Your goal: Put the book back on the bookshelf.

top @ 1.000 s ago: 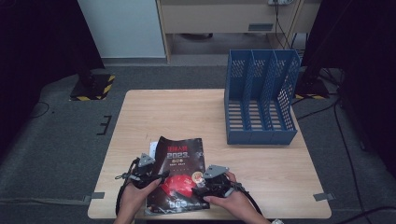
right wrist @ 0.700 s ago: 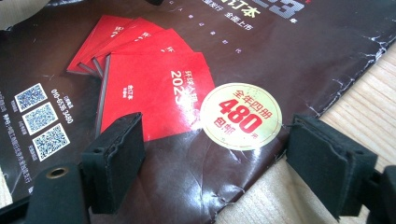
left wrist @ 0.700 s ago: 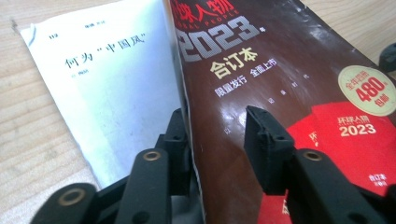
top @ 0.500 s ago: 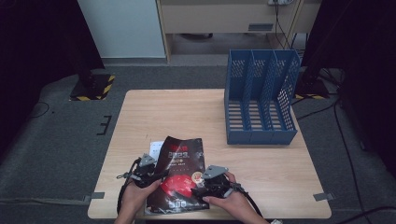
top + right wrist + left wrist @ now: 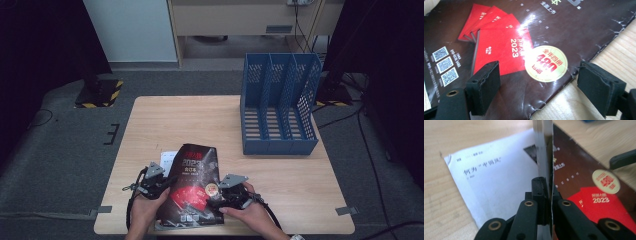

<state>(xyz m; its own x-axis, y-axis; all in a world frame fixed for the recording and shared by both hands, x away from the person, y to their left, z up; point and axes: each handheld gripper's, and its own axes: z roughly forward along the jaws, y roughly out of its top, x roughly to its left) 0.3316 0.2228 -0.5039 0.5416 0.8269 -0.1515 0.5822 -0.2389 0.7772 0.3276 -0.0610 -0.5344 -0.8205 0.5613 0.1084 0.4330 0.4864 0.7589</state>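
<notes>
At the near edge of the surface [image 5: 165, 120], around six o'clock in the high view, lies a dark glossy magazine [image 5: 192, 185] with red booklets and a round gold sticker printed on its cover. The left gripper [image 5: 159, 183] sits at its left edge, jaws pressed together on the lifted cover, which stands up edge-on between them in the left gripper view and bares a white inner page [image 5: 496, 182] lying flat beneath. The right gripper [image 5: 226, 196] rests at the magazine's lower right, jaws spread wide, one pad over the cover and the other over bare wood just past the edge, pinching nothing.

The magazine looks light and limp: the cover bends under a single pinch, its corner is creased, and the gloss suggests it could slide between pads. Taking several pages or the spine side, rather than one sheet, would probably carry it better and spare it tearing.

Its long axis runs from six towards twelve o'clock, leaning slightly to one, with the title end farthest from the person.

Farther off, at about two o'clock, a blue file rack [image 5: 278, 102] stands upright, well apart from the magazine.
</notes>
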